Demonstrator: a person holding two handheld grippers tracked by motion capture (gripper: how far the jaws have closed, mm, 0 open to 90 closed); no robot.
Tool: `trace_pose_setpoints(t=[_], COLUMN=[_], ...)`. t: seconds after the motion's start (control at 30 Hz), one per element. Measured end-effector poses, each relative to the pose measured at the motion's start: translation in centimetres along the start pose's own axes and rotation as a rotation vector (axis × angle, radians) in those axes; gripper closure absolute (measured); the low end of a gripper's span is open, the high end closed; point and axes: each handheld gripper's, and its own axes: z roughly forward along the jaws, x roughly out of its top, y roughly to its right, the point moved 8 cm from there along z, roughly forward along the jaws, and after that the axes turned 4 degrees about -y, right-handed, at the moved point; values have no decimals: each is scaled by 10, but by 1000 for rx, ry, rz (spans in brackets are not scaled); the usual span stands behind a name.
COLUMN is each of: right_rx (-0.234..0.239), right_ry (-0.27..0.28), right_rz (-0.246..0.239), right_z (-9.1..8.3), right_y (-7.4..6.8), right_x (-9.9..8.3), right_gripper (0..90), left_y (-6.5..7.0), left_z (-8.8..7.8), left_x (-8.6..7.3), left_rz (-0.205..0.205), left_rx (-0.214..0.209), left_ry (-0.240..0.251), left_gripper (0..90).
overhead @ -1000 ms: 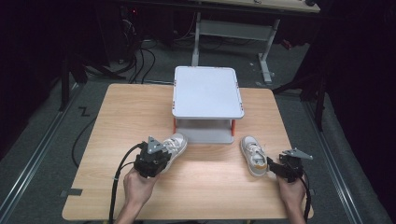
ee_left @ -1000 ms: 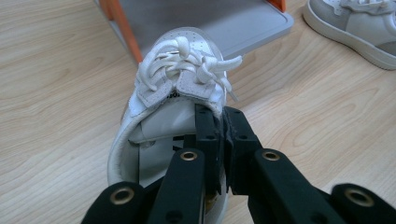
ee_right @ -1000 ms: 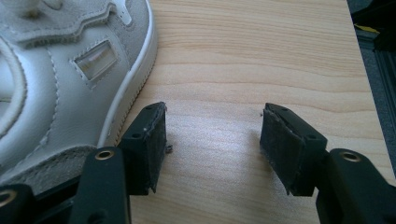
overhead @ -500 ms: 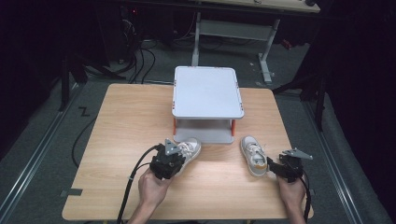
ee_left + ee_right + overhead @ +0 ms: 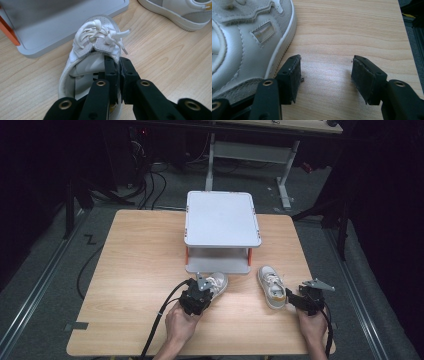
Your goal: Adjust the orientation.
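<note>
Two white lace-up sneakers lie on the wooden table [image 5: 135, 260]. My left gripper [image 5: 202, 292] is shut on the side of the collar of the left sneaker [image 5: 217, 281], just in front of the grey stand [image 5: 222, 217]. In the left gripper view the jaws pinch the collar wall of that sneaker [image 5: 92, 42], gripper [image 5: 117, 62], with its toe at the stand's base [image 5: 50, 25]. The right sneaker [image 5: 271, 285] lies to the right. My right gripper [image 5: 295, 299] stands open beside its heel; in the right gripper view nothing is between the gripper's [image 5: 325, 72] jaws, and the sneaker [image 5: 242, 42] lies to their left.
The grey two-level stand with orange posts sits at the middle back of the table. The right sneaker [image 5: 175, 10] lies close to the held one. The table's right edge [image 5: 404, 27] is near my right gripper. Cables trail from both grippers.
My left gripper has carried the left sneaker to the right, closer to the front of the stand and to the other sneaker. The right gripper has not moved.
</note>
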Motion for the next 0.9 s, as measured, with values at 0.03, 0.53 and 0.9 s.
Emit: trace_pose_setpoints(t=[0.03, 0.53, 0.9], right_rx=[1, 2, 2], right_ry=[1, 0, -1], right_rz=[-1, 0, 2], right_z=[0, 0, 0], right_y=[0, 0, 0], right_x=[0, 0, 0], right_gripper=[407, 406, 406], left_y=[2, 8, 11], left_z=[2, 14, 13], left_x=[0, -5, -4], left_rz=[4, 6, 7], left_rx=[7, -13, -88], left_ry=[2, -20, -23], left_gripper=[856, 830, 618])
